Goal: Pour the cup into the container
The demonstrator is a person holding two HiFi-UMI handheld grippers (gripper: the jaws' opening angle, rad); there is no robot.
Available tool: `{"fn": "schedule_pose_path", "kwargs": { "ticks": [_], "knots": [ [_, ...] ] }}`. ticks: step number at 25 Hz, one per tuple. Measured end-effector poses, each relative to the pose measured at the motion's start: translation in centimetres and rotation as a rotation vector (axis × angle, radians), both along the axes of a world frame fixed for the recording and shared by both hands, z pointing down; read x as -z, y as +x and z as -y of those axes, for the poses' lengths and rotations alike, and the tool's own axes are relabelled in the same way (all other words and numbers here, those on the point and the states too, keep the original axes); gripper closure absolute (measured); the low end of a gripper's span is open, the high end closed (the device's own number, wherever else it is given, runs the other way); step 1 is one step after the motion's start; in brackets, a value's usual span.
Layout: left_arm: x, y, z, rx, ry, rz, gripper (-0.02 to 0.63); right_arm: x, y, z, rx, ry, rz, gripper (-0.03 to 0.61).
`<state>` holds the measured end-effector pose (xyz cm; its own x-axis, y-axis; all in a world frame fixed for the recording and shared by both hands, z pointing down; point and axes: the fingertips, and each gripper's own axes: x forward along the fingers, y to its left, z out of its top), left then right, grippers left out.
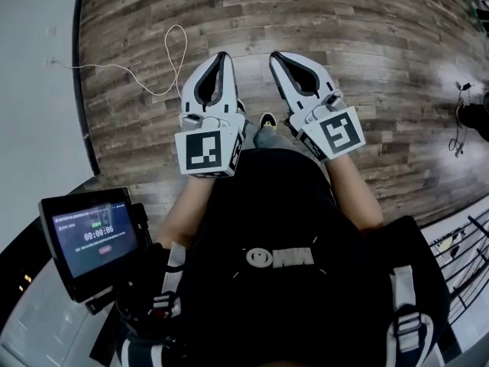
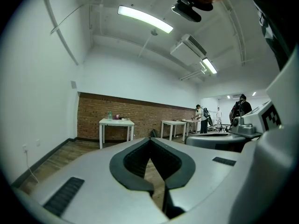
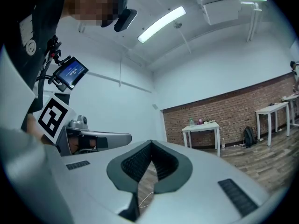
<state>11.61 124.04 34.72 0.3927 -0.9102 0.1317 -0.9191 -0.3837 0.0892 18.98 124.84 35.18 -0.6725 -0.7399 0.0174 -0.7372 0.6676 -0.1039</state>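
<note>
Over wood floor [image 1: 321,21], L gripper [image 1: 221,55] & R gripper [image 1: 276,55] are held side by side, both pressed together, empty; tiny items [image 2: 110,115] on white table [image 2: 116,122] are seen well apart, far ahead.

1. Room evenly bright; ceiling tubes [image 2: 145,18] glow white, slightly blown out.
2. Head view: floor [image 1: 367,29] carries a pale sheen at right; shadows soft.
3. All three views fisheye: straight lines bow, corners fall black.
4. Gripper views: nearest foreground surfaces soft, far wall sharper.
</note>
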Motion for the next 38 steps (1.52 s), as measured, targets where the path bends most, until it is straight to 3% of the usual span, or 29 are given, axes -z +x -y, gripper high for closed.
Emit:
{"fn": "schedule_pose_path", "kwargs": {
  "ticks": [11, 21, 33, 38],
  "knots": [
    [0.4, -6.0, 6.3, -0.038, 0.011, -0.042, 0.615, 1.0, -7.2, 6.0, -0.022, 0.026, -0.048, 0.581],
    [0.8, -8.0, 9.5, -0.062, 0.024, -0.028, 0.615, 1.1, -9.3, 9.2, -0.041, 0.020, -0.078, 0.581],
    [-0.3, -5.6, 16.3, -0.039, 0.025, 0.008, 0.615, -0.1, -6.5, 16.1, -0.014, 0.000, -0.035, 0.581],
    [-1.2, -0.6, 21.7, -0.023, -0.022, 0.039, 0.615, -1.0, -1.5, 21.6, 0.003, -0.026, 0.005, 0.581]
  ]
}}
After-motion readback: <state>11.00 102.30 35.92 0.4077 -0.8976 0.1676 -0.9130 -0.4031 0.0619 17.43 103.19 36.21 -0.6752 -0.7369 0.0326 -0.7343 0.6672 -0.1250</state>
